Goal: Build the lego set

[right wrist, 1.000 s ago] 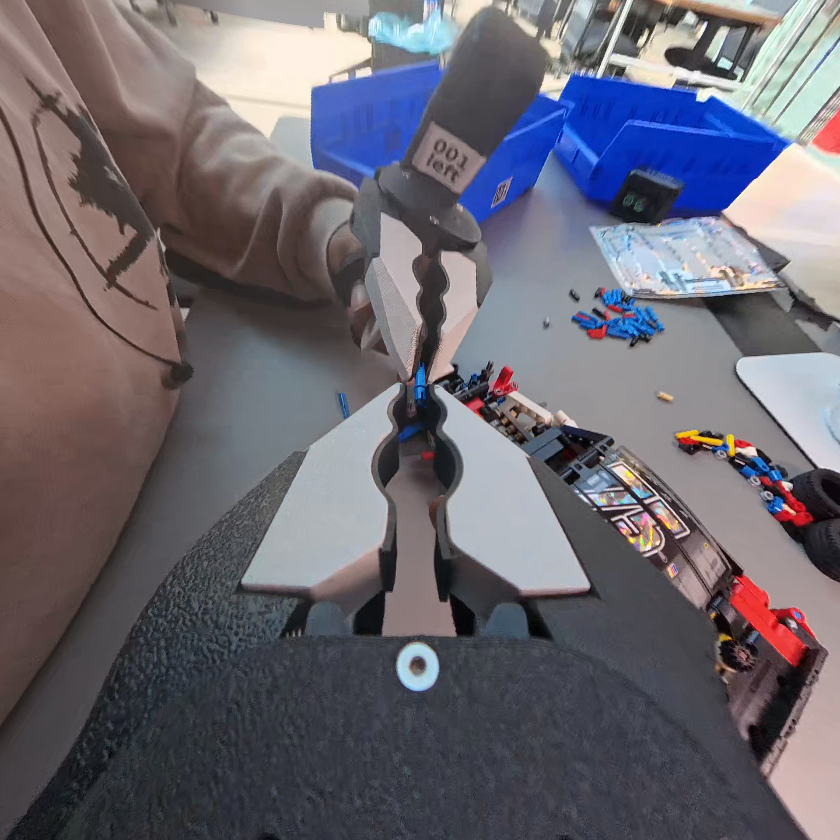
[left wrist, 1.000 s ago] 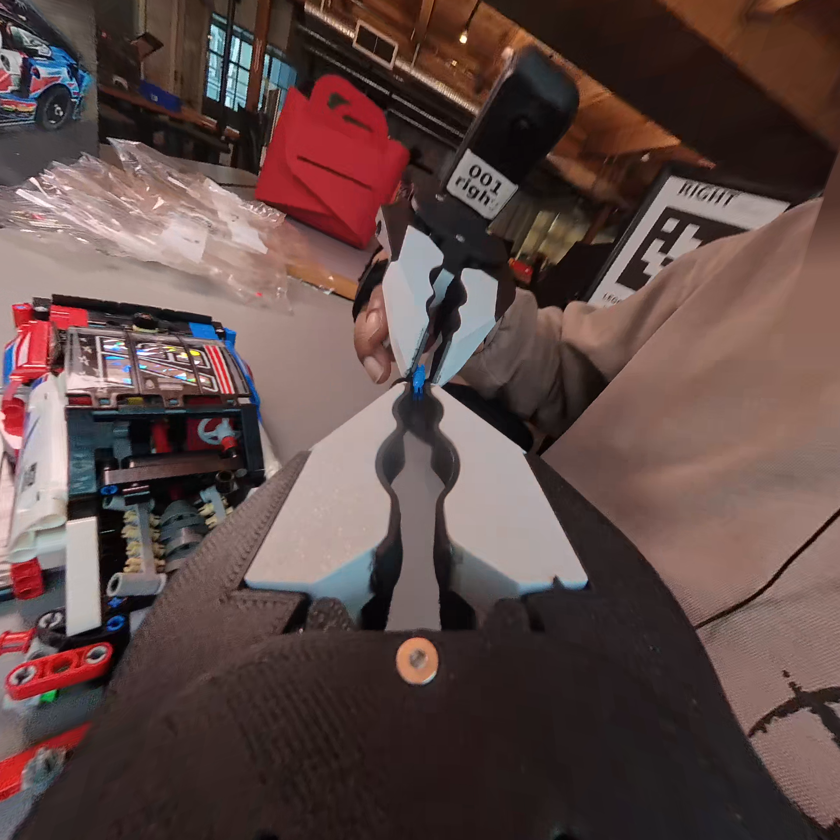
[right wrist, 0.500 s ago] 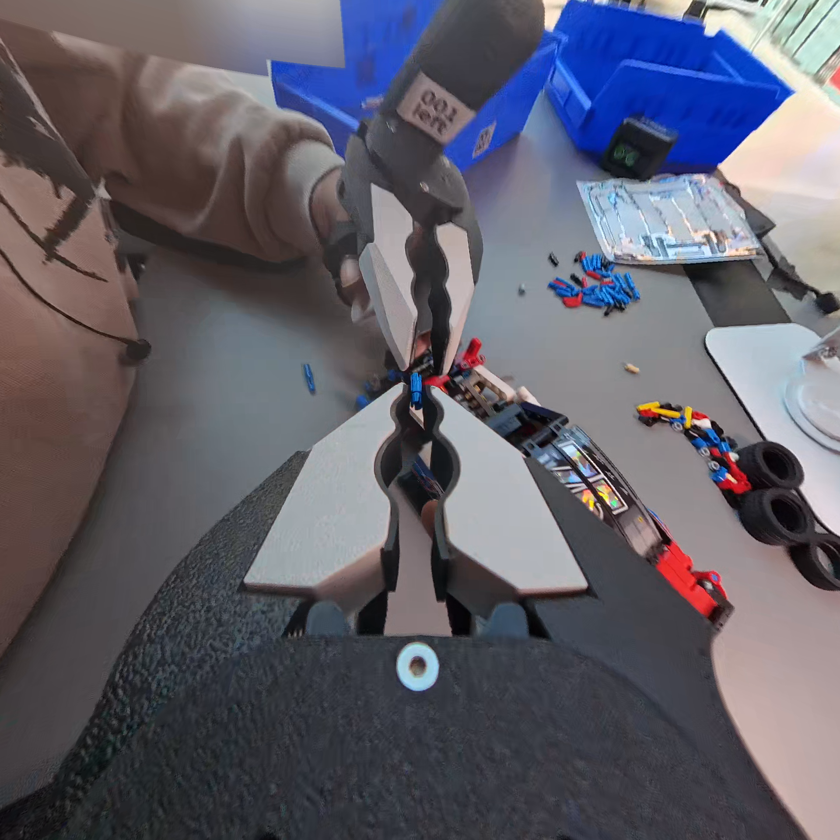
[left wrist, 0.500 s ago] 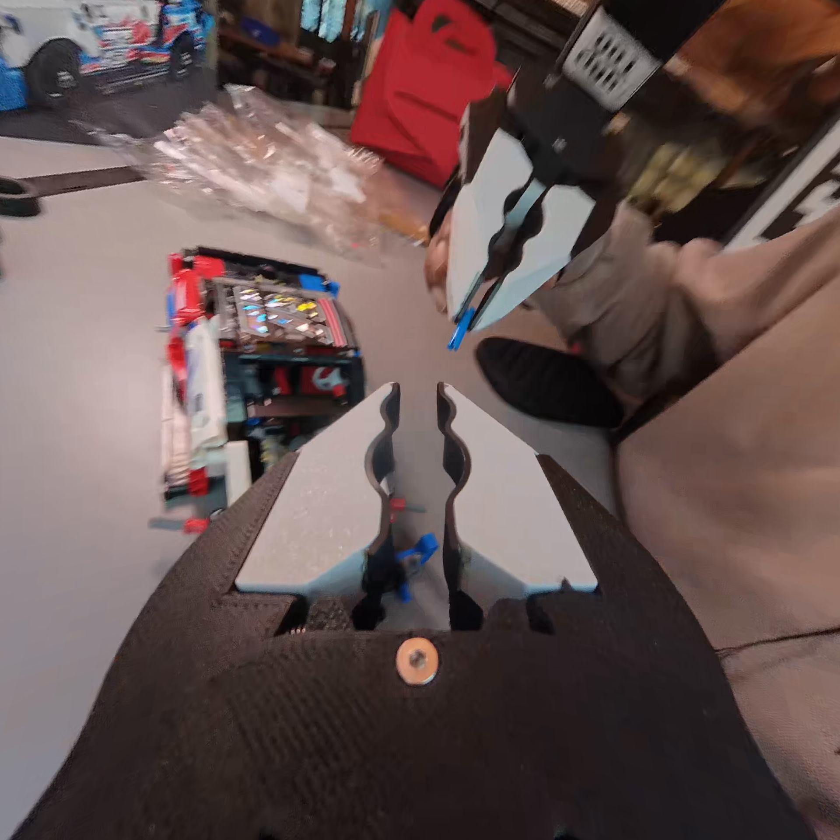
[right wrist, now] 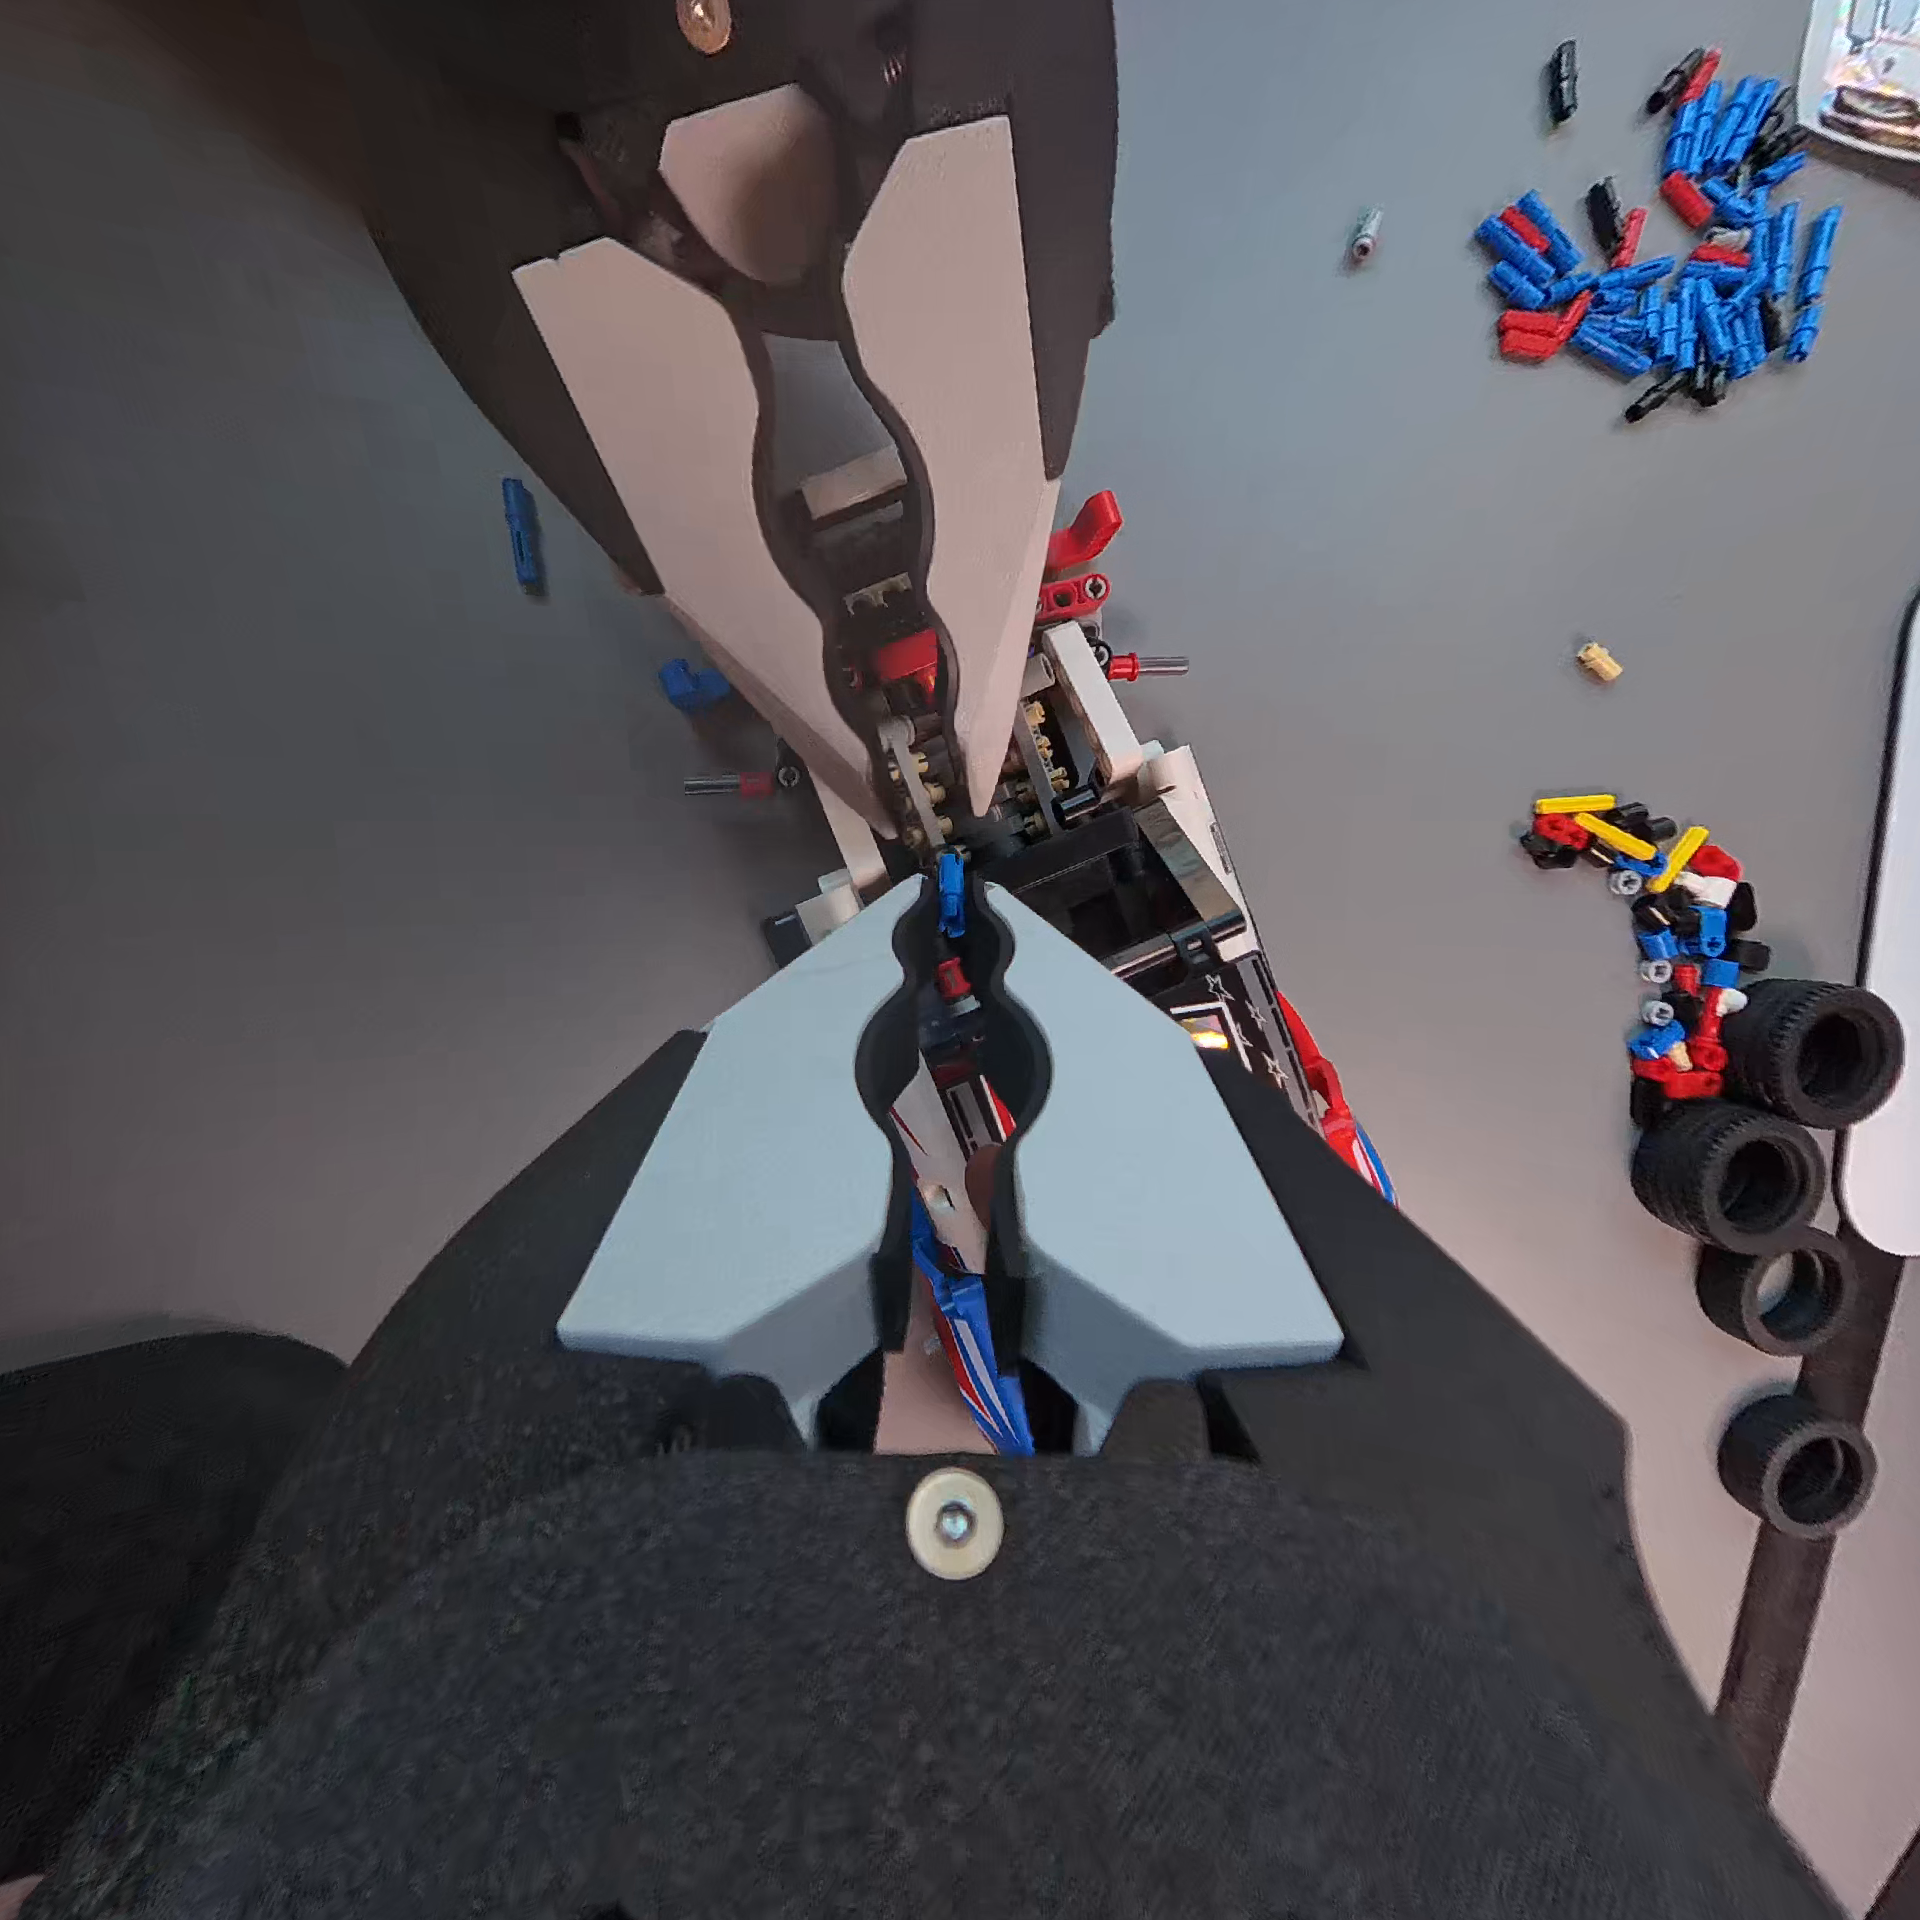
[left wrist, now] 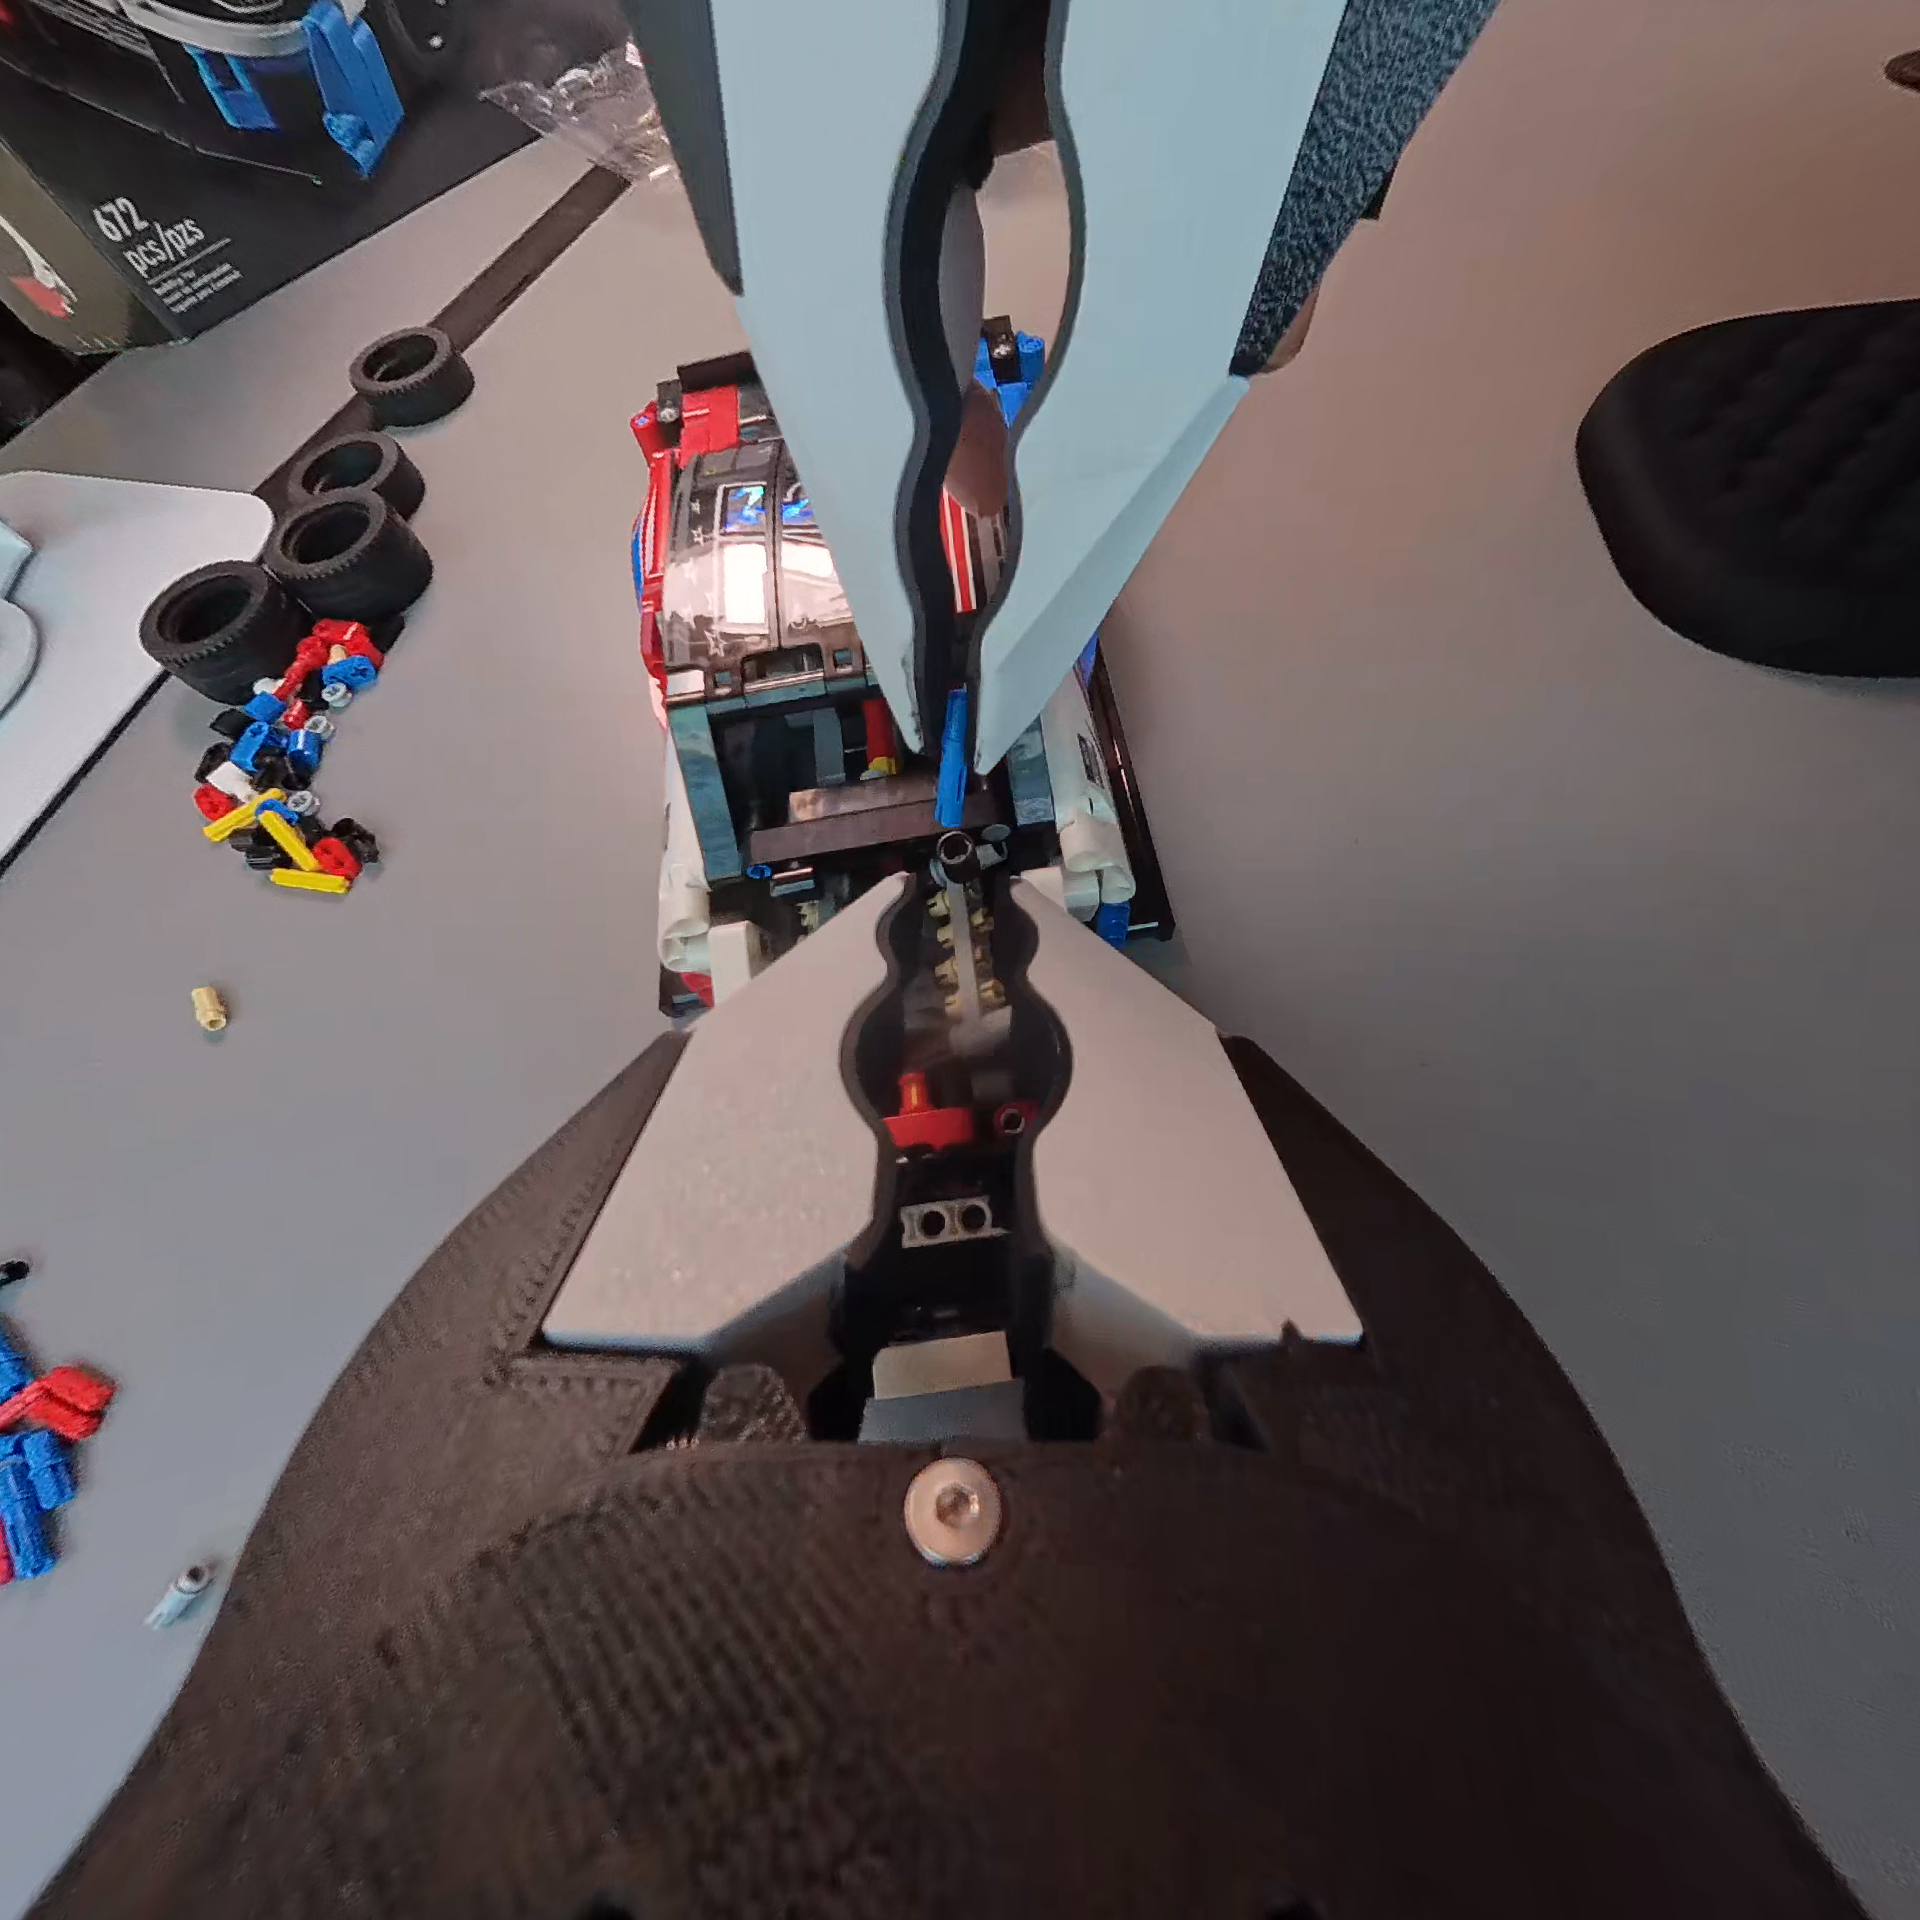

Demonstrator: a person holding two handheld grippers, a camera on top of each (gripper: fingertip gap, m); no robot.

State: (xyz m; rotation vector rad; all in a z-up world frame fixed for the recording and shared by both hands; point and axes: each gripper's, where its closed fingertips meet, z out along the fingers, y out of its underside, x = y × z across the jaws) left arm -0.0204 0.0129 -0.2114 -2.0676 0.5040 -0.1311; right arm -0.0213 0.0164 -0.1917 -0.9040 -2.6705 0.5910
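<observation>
Grey, wedge-shaped fingers of the right gripper (right wrist: 951,883) are pinched together on a small blue lego pin (right wrist: 950,896), which stands out past the tips just above frame centre in the right wrist view. In the left wrist view the same right gripper (left wrist: 945,748) comes down from the top edge, the blue pin (left wrist: 951,769) pointing at the dark frame of a partly built lego car (left wrist: 748,582) with red, white and blue panels and a shiny patterned roof.

Left gripper (left wrist: 961,883): fingers set narrowly apart at the tips, a slim gap between them, nothing gripped. It sits over the rear, open-mechanism end of the car; tan gears and a red part show through the gap. In the right wrist view the left gripper (right wrist: 930,821) enters from the upper centre, its tips just beside the blue pin; I cannot tell whether they touch it.

Car (right wrist: 1143,883) lies on a grey table (left wrist: 1455,935), centre of both frames.

Outward, left wrist view:
- four black rubber tyres (left wrist: 343,551), upper left
- mixed pile of small red, blue, yellow and black lego pieces (left wrist: 281,769) just below the tyres
- single tan stud (left wrist: 209,1006) at left
- black lego box (left wrist: 156,156), top left corner

Right wrist view: heap of blue and red pins (right wrist: 1662,270), upper right; a lone blue connector (right wrist: 520,530) at left.
</observation>
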